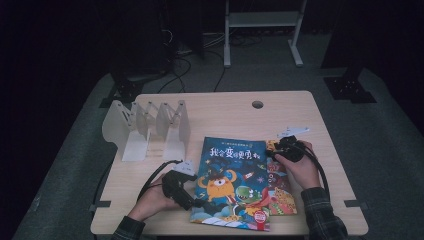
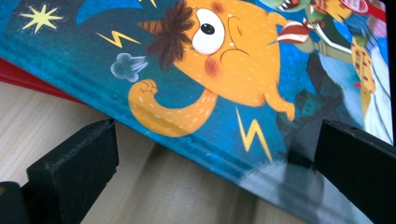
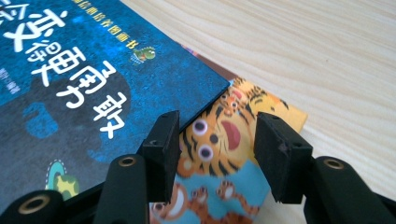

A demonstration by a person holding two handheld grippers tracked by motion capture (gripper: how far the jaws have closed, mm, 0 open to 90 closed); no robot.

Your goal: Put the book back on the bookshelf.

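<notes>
A blue picture book (image 1: 232, 180) with an orange monster on its cover lies near the table's front, on top of a tiger-patterned book (image 1: 282, 192). My left gripper (image 1: 202, 204) sits low at the blue book's (image 2: 224, 93) lower left edge. Its jaws are open and wide apart, one over bare table and one over the cover, and the left gripper (image 2: 210, 163) holds nothing. My right gripper (image 1: 274, 149) is at the blue book's (image 3: 70, 93) far right corner. The right gripper (image 3: 217, 149) is open, one jaw by the corner's edge, both over the tiger book (image 3: 219, 135).
A white folding file rack (image 1: 147, 127) stands at the table's back left. A cable hole (image 1: 257, 104) is in the wooden table (image 1: 225, 110) near the back edge. A red edge (image 2: 28, 79) shows under the blue book. Dark floor and a white frame (image 1: 262, 20) lie beyond.
</notes>
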